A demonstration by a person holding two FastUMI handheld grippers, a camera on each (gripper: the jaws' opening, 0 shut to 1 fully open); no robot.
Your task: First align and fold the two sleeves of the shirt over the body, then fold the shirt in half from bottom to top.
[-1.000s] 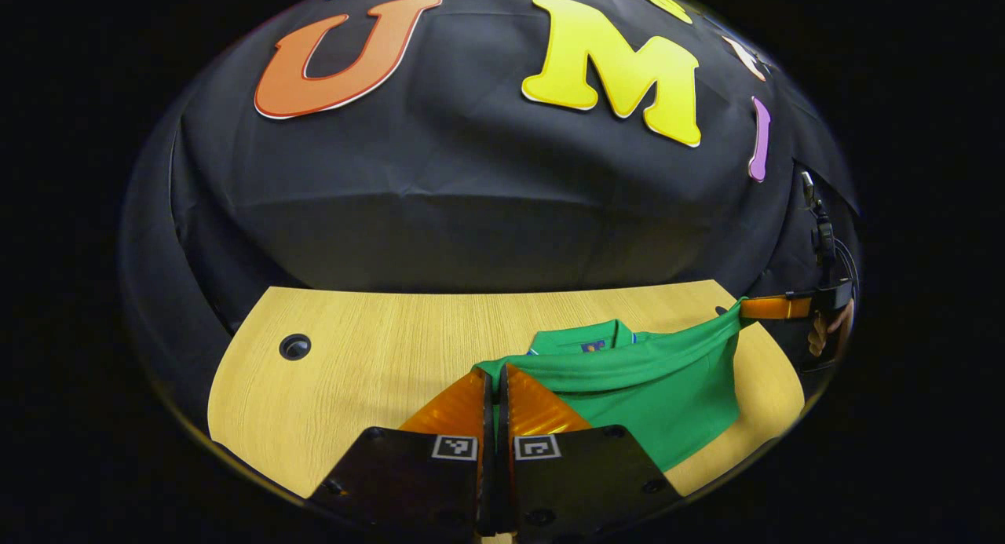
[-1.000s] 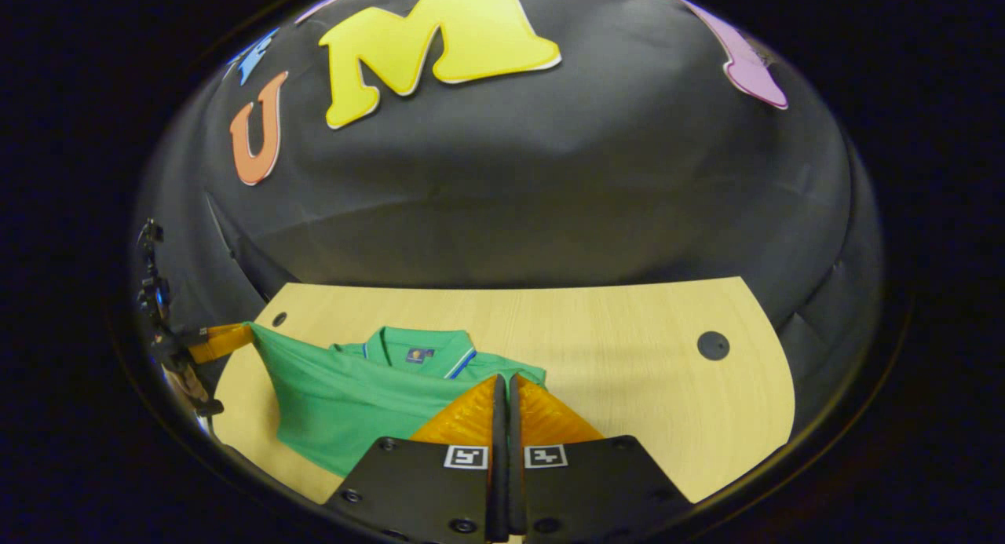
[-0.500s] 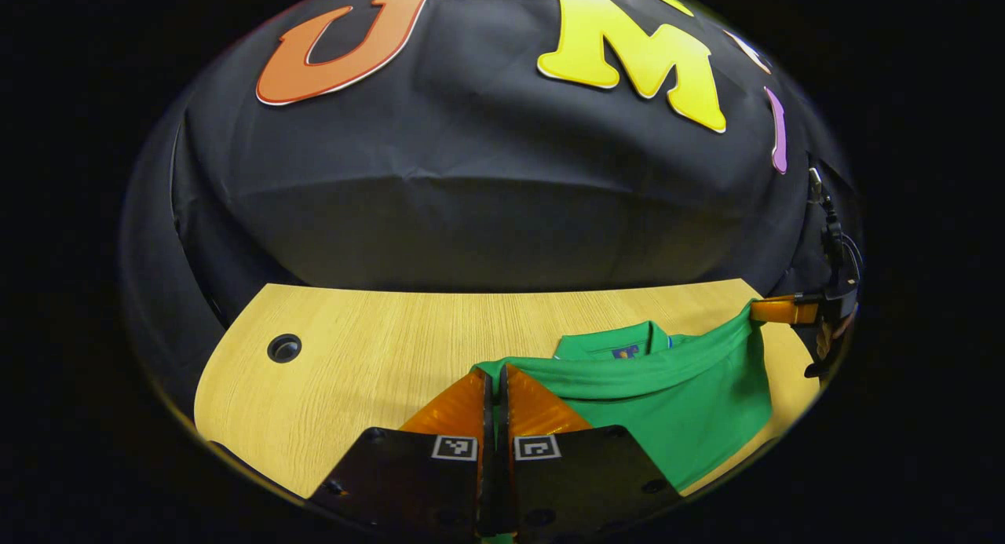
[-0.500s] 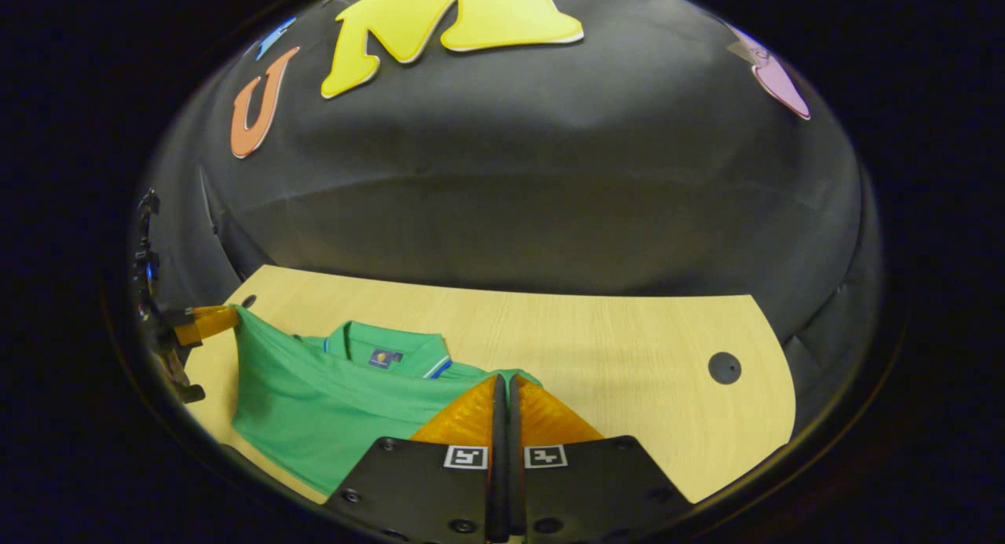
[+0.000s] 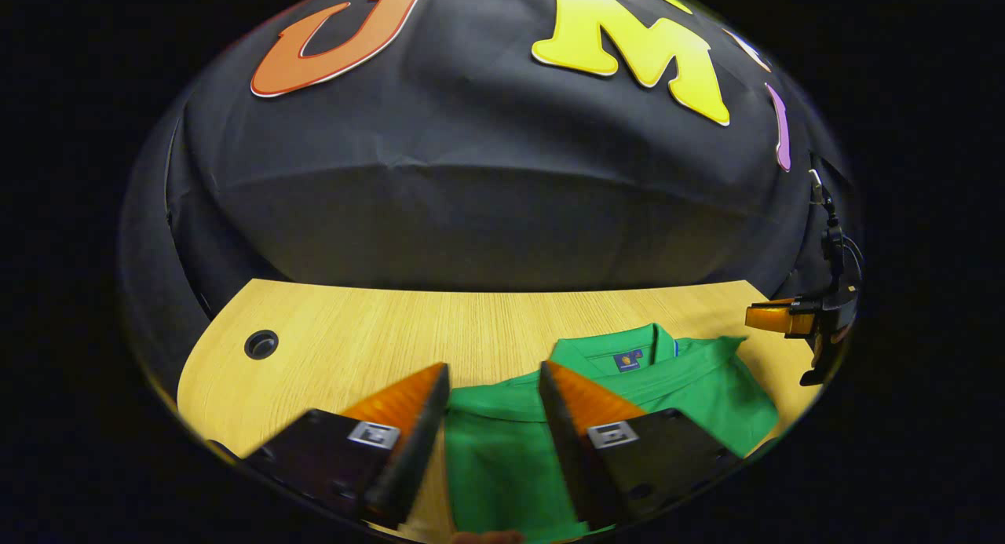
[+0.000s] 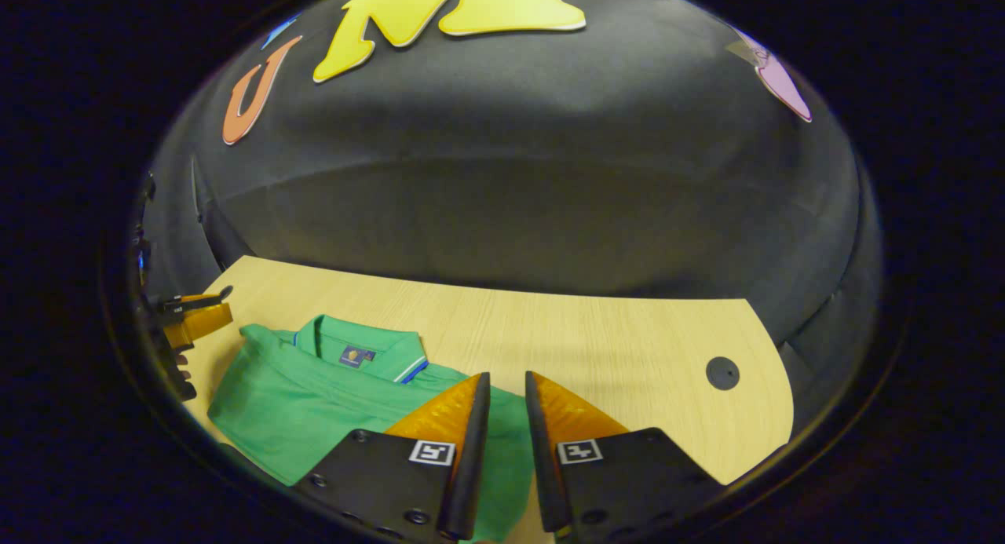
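Nearest, left gripper (image 5: 493, 379) spread wide above green cloth; right gripper (image 6: 506, 387) parted too, clasping nothing. Just beyond, one green shirt (image 6: 314, 403) folded on the wooden table (image 6: 597, 348), collar toward the far wall. Likely light, limp, prone to slipping out of line: best pinched at hem corners or a folded edge. Count: one shirt, two grippers, one table

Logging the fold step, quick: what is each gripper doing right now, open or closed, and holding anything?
Left gripper: open, holding nothing, above the green shirt.
Right gripper: open, holding nothing, at the shirt's edge.
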